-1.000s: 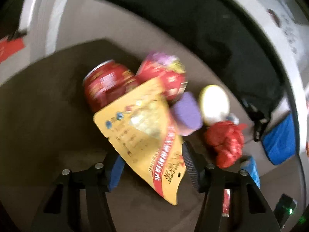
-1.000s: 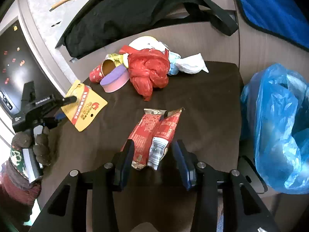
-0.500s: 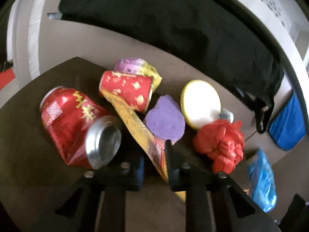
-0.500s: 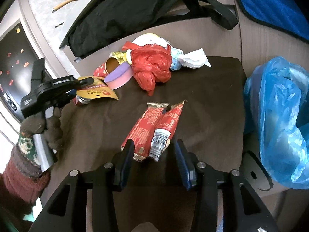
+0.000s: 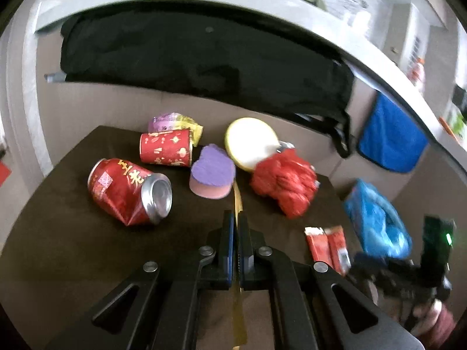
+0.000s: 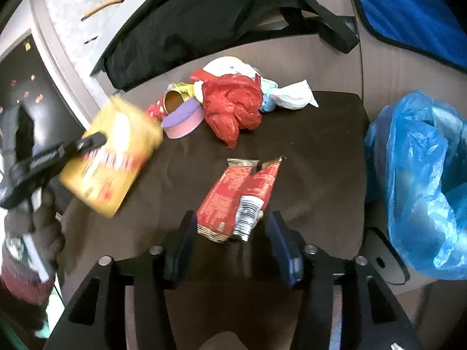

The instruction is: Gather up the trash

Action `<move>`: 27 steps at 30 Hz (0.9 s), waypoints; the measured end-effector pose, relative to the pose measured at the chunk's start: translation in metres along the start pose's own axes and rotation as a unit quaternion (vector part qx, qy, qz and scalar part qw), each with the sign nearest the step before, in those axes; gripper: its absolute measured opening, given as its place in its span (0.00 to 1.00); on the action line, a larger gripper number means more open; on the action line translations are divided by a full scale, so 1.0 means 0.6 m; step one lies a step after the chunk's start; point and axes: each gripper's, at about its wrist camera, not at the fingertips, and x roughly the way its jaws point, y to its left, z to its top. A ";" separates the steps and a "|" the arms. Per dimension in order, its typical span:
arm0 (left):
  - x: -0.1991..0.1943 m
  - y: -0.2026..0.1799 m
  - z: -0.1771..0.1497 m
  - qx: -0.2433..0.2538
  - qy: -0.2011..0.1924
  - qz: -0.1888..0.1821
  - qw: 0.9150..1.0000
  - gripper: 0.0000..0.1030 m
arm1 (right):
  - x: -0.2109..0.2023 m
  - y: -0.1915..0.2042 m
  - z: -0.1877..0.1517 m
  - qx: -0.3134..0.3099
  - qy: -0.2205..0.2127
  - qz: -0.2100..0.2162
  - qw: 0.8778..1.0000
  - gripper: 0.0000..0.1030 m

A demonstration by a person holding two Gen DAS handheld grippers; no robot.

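My left gripper [image 5: 235, 218] is shut on a yellow snack packet [image 5: 237, 201], seen edge-on between the pads and lifted off the dark table [image 5: 73, 233]. In the right wrist view the same packet [image 6: 111, 157] hangs blurred at the left. My right gripper [image 6: 230, 221] rests low over the table and its jaws are opening. Two red wrappers [image 6: 233, 192] lie with their near ends between the fingers, and the pads do not touch them. A blue plastic trash bag [image 6: 420, 180] sits off the table's right edge.
A dented red can [image 5: 128, 189], a red paper cup [image 5: 165, 148], a purple heart-shaped sponge [image 5: 213, 172], a round pale lid [image 5: 251, 140] and a knotted red bag [image 5: 284, 180] crowd the table's far side. Crumpled white tissue [image 6: 292, 96] lies beside them. A black bag [image 5: 204, 55] hangs behind.
The left gripper closed on the yellow packet, rolled it on edge and lifted it up off the table. The right gripper stayed put and its jaws spread wider around the red wrappers.
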 end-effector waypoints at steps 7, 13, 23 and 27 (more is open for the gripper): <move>-0.009 -0.004 -0.031 0.020 0.012 0.020 1.000 0.02 | 0.025 0.001 0.019 0.024 0.020 -0.027 0.999 0.50; -0.050 0.040 -0.014 -0.003 -0.029 0.034 0.999 0.38 | 0.065 0.030 0.039 -0.018 0.044 -0.079 0.996 0.50; -0.044 0.088 -0.049 0.016 0.026 0.041 0.999 0.65 | 0.135 0.063 0.070 -0.049 0.083 -0.113 0.989 0.70; 0.006 0.064 -0.080 0.065 0.089 0.037 0.993 0.65 | 0.154 0.075 0.074 -0.068 0.089 -0.136 0.984 0.76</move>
